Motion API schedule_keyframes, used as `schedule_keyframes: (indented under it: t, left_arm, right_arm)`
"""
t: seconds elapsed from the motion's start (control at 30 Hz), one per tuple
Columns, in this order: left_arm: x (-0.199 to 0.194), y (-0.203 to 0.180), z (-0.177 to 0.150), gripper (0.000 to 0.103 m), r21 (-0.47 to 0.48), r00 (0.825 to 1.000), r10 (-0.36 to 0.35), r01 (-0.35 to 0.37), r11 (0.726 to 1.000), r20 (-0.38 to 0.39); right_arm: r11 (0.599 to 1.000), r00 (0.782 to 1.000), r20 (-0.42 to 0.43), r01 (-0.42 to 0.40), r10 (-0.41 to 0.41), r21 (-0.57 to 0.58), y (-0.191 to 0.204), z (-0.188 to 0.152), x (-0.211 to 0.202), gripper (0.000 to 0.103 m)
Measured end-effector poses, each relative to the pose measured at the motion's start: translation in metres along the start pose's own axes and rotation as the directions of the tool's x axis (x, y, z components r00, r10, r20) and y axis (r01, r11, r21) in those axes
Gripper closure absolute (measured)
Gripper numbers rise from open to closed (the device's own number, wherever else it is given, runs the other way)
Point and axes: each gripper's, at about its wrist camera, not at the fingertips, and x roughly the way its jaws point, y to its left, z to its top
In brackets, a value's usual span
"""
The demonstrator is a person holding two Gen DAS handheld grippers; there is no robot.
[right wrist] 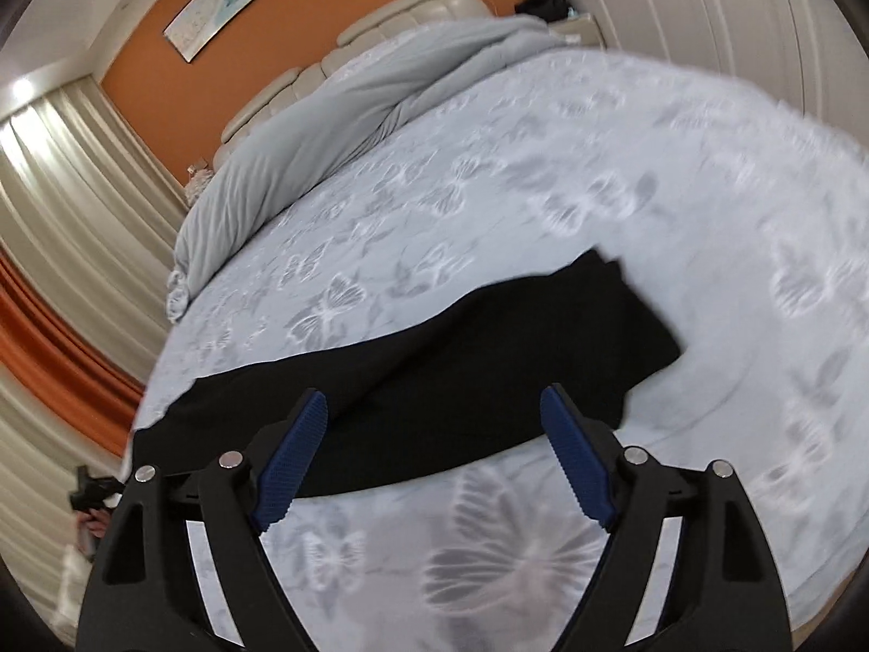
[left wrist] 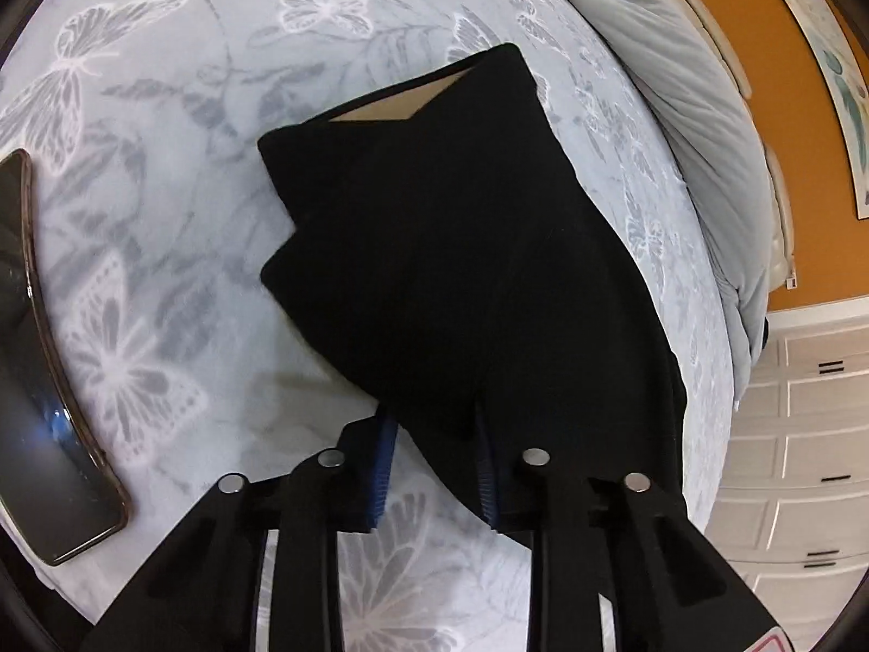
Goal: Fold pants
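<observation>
The black pants (left wrist: pixel 461 250) lie folded on the butterfly-print bed sheet (left wrist: pixel 163 190), with a tan patch showing inside the waistband at the far end. My left gripper (left wrist: pixel 434 429) is shut on the near edge of the pants, and black cloth fills the gap between its blue pads (left wrist: pixel 383 462). In the right wrist view the pants (right wrist: pixel 461 358) stretch across the sheet (right wrist: pixel 597 206) as a long dark band. Over their near edge my right gripper (right wrist: pixel 434 396) stands open. Nothing is pinched between its blue pads (right wrist: pixel 293 456).
A dark phone (left wrist: pixel 49 380) lies on the sheet at the left. A bunched grey duvet (right wrist: pixel 353 119) lies along the padded headboard by the orange wall. White drawers (left wrist: pixel 804 434) stand beyond the bed's edge. Curtains (right wrist: pixel 65 206) hang at the left.
</observation>
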Motion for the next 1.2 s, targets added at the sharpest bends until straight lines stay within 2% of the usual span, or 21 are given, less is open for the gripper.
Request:
schedule_keyframes:
  t: [0.1,0.17,0.27,0.33,0.37,0.4,0.43,0.47,0.53,0.57,0.63,0.7,0.77,0.8,0.87,0.93,0.97,1.0,1.03,1.07,1.2]
  left_arm:
    - [-0.007,-0.008,0.004,0.093,0.019,1.000,-0.022,0.022,1.000,0.012]
    - [-0.011,-0.014,0.008,0.093,0.029,0.999,-0.031,0.030,0.999,0.014]
    - [-0.011,-0.022,0.015,0.093,0.039,1.000,-0.016,0.016,0.999,0.005]
    - [-0.010,-0.027,0.020,0.095,0.050,1.000,-0.006,0.006,0.999,0.009]
    - [-0.009,-0.029,0.023,0.095,0.055,1.000,-0.004,0.003,0.998,0.014]
    - [-0.009,-0.032,0.025,0.096,0.063,1.000,-0.002,0.001,0.998,0.018]
    - [-0.010,-0.037,0.030,0.097,0.072,1.000,0.000,-0.002,0.997,0.026]
    - [-0.013,-0.040,0.033,0.097,0.081,0.999,-0.003,0.001,0.997,0.033]
    - [-0.028,-0.053,0.041,0.097,0.122,0.998,-0.026,0.019,0.992,0.060]
    - [-0.034,-0.061,0.044,0.097,0.147,0.997,-0.032,0.021,0.989,0.073]
    - [-0.043,-0.071,0.046,0.096,0.221,0.994,0.001,-0.025,0.975,0.107]
    - [-0.038,-0.067,0.048,0.096,0.251,0.993,0.051,-0.077,0.965,0.107]
    - [-0.019,-0.042,0.048,0.096,0.218,0.997,0.068,-0.075,0.973,0.039]
    - [-0.013,-0.031,0.046,0.095,0.201,0.997,0.076,-0.078,0.976,0.018]
    - [0.002,-0.011,0.040,0.095,0.180,0.995,0.102,-0.099,0.979,-0.007]
    - [0.007,0.000,0.035,0.093,0.171,0.996,0.093,-0.089,0.981,-0.017]
    - [0.006,0.004,0.034,0.093,0.161,0.996,0.082,-0.078,0.984,-0.020]
    - [0.005,0.006,0.033,0.093,0.150,0.997,0.068,-0.064,0.987,-0.019]
    - [0.003,0.007,0.034,0.093,0.144,0.998,0.062,-0.059,0.988,-0.016]
    - [0.000,0.005,0.035,0.093,0.153,0.998,0.070,-0.068,0.986,-0.005]
    - [-0.008,-0.005,0.041,0.093,0.187,0.993,0.111,-0.117,0.975,0.044]
  right_arm:
    - [0.999,0.999,-0.054,-0.004,0.006,0.038,0.006,0.005,0.030,0.024]
    - [0.998,0.997,-0.080,-0.013,0.018,0.056,0.010,0.013,0.057,0.024]
    - [0.988,0.991,-0.132,0.019,0.002,0.156,0.007,0.025,0.102,0.026]
    - [0.986,0.987,-0.162,0.048,-0.022,0.162,0.008,0.028,0.128,0.054]
    - [0.987,0.982,-0.187,0.048,-0.019,0.154,0.010,0.029,0.145,0.095]
    - [0.987,0.981,-0.192,0.056,-0.026,0.153,0.012,0.033,0.153,0.100]
    - [0.988,0.987,-0.161,0.051,-0.026,0.147,0.017,0.036,0.150,0.100]
    - [0.994,0.998,-0.062,0.001,0.006,0.109,0.030,0.046,0.130,0.100]
    - [0.992,0.990,0.073,-0.120,0.117,0.037,0.053,0.056,0.090,0.100]
    - [0.988,0.981,0.116,-0.152,0.153,-0.009,0.064,0.056,0.065,0.100]
    - [0.991,0.986,0.116,-0.112,0.120,-0.071,0.068,0.047,0.045,0.100]
    - [0.997,0.999,0.007,-0.032,0.032,-0.065,0.042,0.024,0.060,0.099]
    - [0.999,0.992,-0.124,0.005,0.000,0.038,0.006,-0.001,0.086,0.099]
    - [0.997,0.982,-0.189,0.036,-0.023,0.066,-0.005,-0.012,0.098,0.098]
    - [0.998,0.964,-0.258,0.066,-0.059,0.019,-0.005,-0.022,0.108,0.093]
    - [0.998,0.968,-0.243,0.063,-0.060,0.006,-0.002,-0.024,0.103,0.089]
    - [0.999,0.973,-0.229,0.044,-0.040,0.013,-0.001,-0.023,0.099,0.082]
    - [0.999,0.977,-0.213,0.032,-0.026,0.024,-0.002,-0.022,0.096,0.062]
    - [0.999,0.982,-0.191,0.020,-0.011,0.045,-0.003,-0.020,0.090,0.047]
    - [0.997,0.988,-0.154,0.009,0.003,0.079,-0.007,-0.017,0.085,0.028]
    - [0.981,0.997,-0.053,-0.051,0.062,0.189,-0.025,0.001,0.078,0.025]
